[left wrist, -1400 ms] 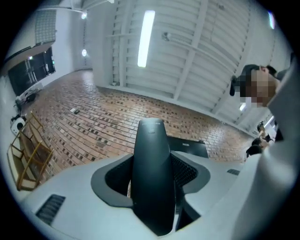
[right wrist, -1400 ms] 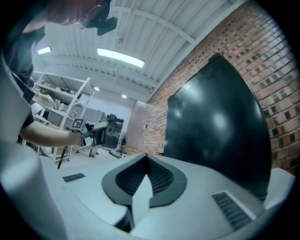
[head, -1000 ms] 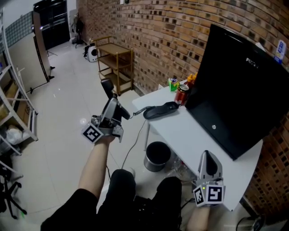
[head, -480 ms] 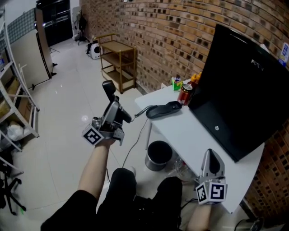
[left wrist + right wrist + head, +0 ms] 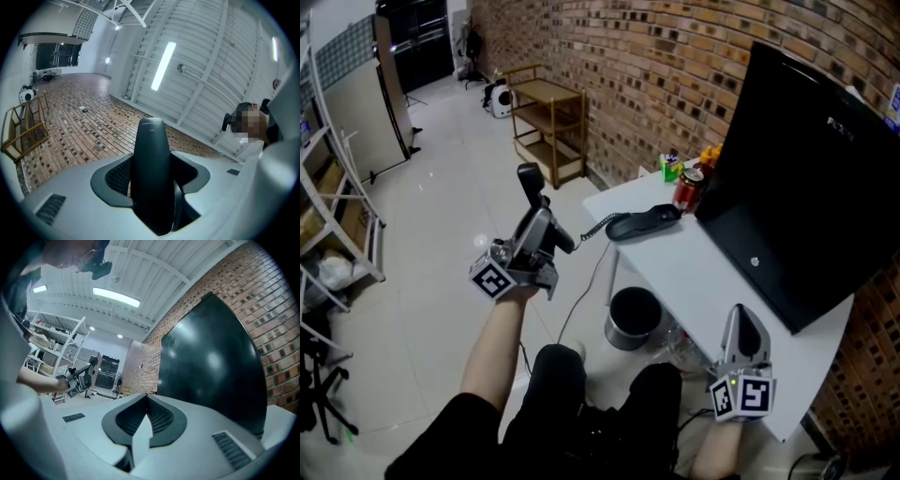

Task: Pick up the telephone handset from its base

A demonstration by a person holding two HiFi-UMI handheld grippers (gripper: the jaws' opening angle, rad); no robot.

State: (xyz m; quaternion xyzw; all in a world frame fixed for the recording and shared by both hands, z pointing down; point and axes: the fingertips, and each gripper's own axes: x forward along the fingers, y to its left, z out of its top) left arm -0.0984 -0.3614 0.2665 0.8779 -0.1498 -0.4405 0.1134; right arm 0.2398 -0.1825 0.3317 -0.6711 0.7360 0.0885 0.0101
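Two claws noted. My left claw grips the black telephone handset, angled up and well clear of its base on the white counter, likely to spare the coiled cord. My right claw is closed on nothing, parked by the counter edge.

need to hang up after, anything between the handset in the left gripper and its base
Nothing visible. The handset, clamped in the left gripper, is out over the floor; only its coiled cord spans the gap to the base.
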